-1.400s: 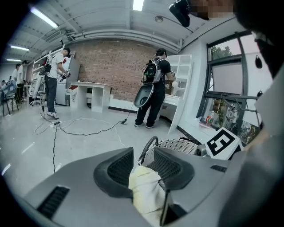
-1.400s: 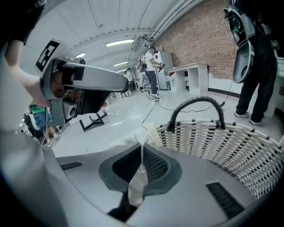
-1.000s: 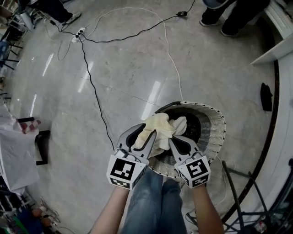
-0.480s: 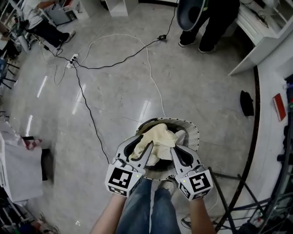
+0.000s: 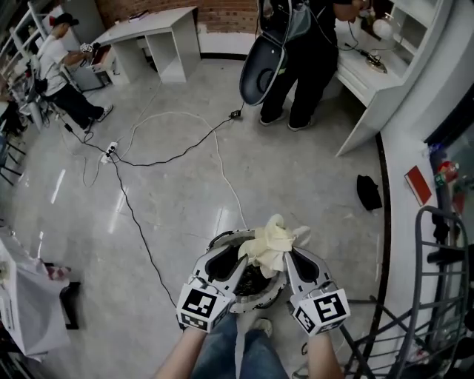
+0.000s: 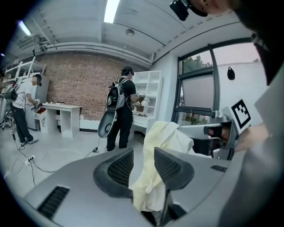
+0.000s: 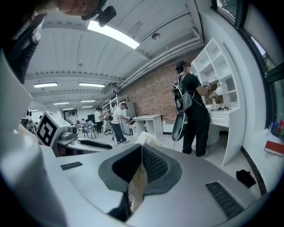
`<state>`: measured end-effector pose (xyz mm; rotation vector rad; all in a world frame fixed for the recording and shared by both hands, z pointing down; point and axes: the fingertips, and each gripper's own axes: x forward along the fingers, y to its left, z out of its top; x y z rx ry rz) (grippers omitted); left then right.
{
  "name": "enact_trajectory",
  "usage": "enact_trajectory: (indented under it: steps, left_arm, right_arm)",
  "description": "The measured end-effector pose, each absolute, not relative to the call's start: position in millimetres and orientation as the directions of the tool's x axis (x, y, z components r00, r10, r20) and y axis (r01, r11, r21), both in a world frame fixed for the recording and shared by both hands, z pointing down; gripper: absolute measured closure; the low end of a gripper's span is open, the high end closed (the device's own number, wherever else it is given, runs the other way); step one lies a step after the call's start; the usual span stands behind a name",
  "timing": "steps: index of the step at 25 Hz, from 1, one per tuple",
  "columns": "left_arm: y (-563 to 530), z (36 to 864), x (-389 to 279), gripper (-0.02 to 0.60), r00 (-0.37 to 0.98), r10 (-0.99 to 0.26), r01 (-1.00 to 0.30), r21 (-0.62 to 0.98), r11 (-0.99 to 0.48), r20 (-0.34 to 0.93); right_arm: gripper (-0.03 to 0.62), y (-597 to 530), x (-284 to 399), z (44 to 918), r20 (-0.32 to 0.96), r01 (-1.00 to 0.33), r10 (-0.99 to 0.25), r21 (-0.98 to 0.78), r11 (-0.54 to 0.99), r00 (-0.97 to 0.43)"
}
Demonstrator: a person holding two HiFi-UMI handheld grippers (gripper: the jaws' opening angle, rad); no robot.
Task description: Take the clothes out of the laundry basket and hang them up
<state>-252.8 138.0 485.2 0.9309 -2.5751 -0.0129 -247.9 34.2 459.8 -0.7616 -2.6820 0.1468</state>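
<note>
Pale yellow garment (image 5: 272, 240) was bunched up over the laundry basket (image 5: 227, 237), down at 6 o'clock in the head view. Left gripper (image 5: 241, 257) had its jaws partway apart, clamped on a thick fold. Right gripper (image 5: 287, 255) at 3 o'clock of it had its jaws pinched nearly together on a thin bit.

The light is bright and even, falling from a strip light (image 6: 111, 9) high above the left gripper (image 6: 143, 156) and a second tube (image 7: 113, 34) above the right gripper (image 7: 141, 150). The window (image 6: 199, 86) to the left gripper's right looks pale and hazy. Ahead of both tools the glossy floor (image 5: 178, 215) carries pale glare streaks and only soft shadows. Both gripper views bend straight lines and darken to black at the corners. The jaw housings nearest each lens are soft, while the cream garment (image 5: 272, 244) keeps its folds without blowing out.
</note>
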Motion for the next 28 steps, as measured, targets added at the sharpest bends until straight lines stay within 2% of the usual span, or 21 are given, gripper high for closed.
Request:
enact_trajectory:
  steps: [6,13,17,25,28]
  left_arm:
    - [96.3,449.3,-242.1,0.421,-0.624,-0.713,-0.717,0.130,0.685,0.320]
    - [39.8,437.1,-223.6,0.333,-0.491,-0.804,-0.831,0.097,0.548,0.336]
    - [20.2,454.1,-225.3,0.326,-0.456,-0.810,-0.850,0.088,0.519,0.369]
    - [-39.6,457.7,-239.2,0.325,-0.389,-0.841,-0.898,0.050,0.438,0.377]
    - [-57.3,456.2,-236.2,0.388,-0.367,-0.848,-0.912,0.032,0.409,0.382]
  right_arm:
    - [0.580,-8.8,-245.4,363.9,0.192,0.425,0.447,-0.143,0.894,-0.874]
    - [0.580,-57.0,-230.1,258.1,0.066,0.324,0.330,-0.089,0.942,-0.942]
    - [0.580,-73.1,-215.9,221.6,0.007,0.293,0.294,-0.061,0.954,-0.956]
    - [0.580,-94.8,-185.7,181.0,-0.043,0.226,0.225,-0.020,0.974,-0.974]
    - [0.580,-106.7,-174.6,177.6,-0.048,0.179,0.178,-0.020,0.984,-0.983]
